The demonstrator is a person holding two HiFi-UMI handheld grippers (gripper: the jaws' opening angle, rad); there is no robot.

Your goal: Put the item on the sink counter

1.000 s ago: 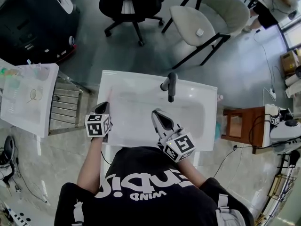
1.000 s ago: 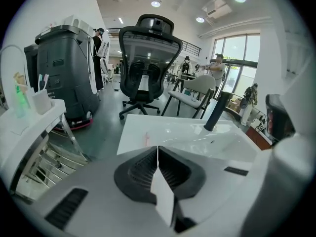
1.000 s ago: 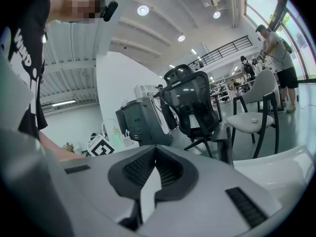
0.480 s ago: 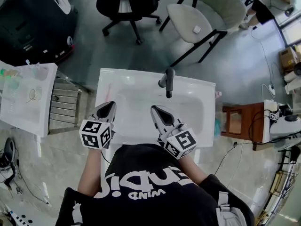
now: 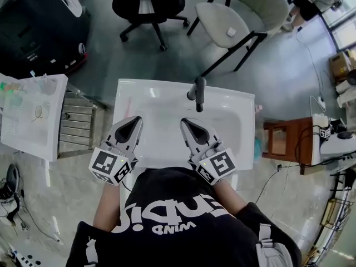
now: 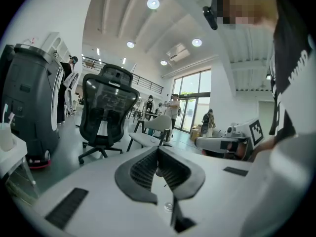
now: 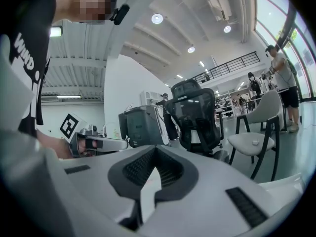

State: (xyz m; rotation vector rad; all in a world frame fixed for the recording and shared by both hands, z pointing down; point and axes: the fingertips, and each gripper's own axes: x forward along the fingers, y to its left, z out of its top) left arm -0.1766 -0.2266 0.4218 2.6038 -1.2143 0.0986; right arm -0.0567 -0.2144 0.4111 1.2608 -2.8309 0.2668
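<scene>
The white sink counter [image 5: 239,107] lies below me with a black faucet [image 5: 197,92] at its back edge. A thin pale pink item [image 5: 129,103] lies on the counter's left rim; I cannot make out what it is. My left gripper [image 5: 135,121] hovers over the basin's near left side, tilted up, jaws shut with nothing between them [image 6: 158,149]. My right gripper [image 5: 185,122] is beside it over the near middle of the basin, jaws also shut and empty [image 7: 157,149]. Each gripper view shows the other gripper off to the side.
A black office chair [image 5: 153,4] and a beige chair [image 5: 236,21] stand beyond the sink. A white table [image 5: 33,118] and a metal rack [image 5: 78,124] are on the left. A wooden stool [image 5: 283,142] stands on the right.
The left gripper has drawn back from the counter's left rim and tilted up, its marker cube moving toward the person. The right gripper shifted slightly right and back.
</scene>
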